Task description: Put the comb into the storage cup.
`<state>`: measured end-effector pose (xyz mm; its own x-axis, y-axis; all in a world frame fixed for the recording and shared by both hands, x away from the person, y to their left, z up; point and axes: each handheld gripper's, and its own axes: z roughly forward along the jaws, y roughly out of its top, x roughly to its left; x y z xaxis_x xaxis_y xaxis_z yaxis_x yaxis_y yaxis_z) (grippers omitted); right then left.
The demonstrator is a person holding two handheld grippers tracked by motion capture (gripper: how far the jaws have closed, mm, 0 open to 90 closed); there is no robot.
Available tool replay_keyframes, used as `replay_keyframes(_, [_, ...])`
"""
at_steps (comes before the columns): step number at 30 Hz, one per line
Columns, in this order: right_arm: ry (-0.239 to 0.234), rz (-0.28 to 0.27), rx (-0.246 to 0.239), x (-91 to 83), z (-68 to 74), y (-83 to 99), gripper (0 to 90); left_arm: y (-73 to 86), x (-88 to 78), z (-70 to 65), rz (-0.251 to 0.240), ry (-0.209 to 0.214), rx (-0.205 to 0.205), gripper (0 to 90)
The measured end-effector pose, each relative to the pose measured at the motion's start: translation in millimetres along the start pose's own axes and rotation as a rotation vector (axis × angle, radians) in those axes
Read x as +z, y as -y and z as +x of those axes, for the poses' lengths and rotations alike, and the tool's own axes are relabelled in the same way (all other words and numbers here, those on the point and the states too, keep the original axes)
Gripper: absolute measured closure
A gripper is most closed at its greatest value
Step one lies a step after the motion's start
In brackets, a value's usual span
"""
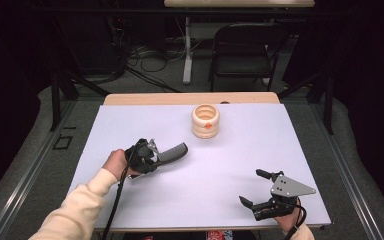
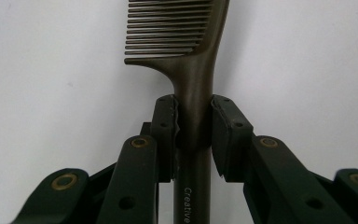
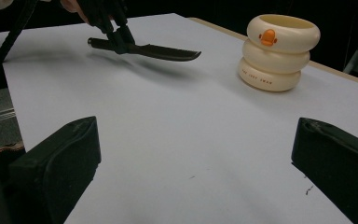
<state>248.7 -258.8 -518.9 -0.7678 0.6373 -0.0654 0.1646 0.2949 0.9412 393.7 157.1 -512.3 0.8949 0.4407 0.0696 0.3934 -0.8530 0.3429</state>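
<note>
I have the left gripper [image 1: 156,156] left of centre in the high view, and its jaws are clamped on the handle of a dark comb [image 1: 172,151]. In the left gripper view the comb [image 2: 193,88] runs straight up the middle of the frame, the pads pressing its handle from both sides, the teeth pointing to the left near the top edge. Some pale lettering shows on the handle at the bottom. In the right gripper view the comb [image 3: 161,51] sits in the upper left, roughly level and raised off the sheet, with its shadow on the white surface beneath it; the left gripper [image 3: 117,37] bites it near the handle end.

My right gripper [image 1: 258,187] is at the lower right of the high view, jaws spread wide with nothing between them, just over the white sheet [image 1: 230,150]. Its own view has one black jaw at each lower corner and bare sheet between.

A cream cup [image 1: 205,121] of stacked rings with an orange mark stands at upper centre of the high view, well apart from both grippers.
</note>
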Motion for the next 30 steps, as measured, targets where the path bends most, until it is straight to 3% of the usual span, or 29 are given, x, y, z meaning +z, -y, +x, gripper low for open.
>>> replay_keyframes(3, [0.000,0.000,0.000,0.1,-0.1,0.0,0.7,1.7,-1.5,0.0,-0.008,-0.004,-0.005,72.6])
replay_keyframes(19, [0.000,0.003,0.001,0.7,-0.3,0.3,0.7,15.0,-10.5,-5.8,-0.148,-0.010,-0.082,72.6])
replay_keyframes(30, [0.000,0.002,0.002,0.9,-0.6,0.6,0.7,22.6,-6.9,-7.9,-0.227,0.002,-0.124,72.6])
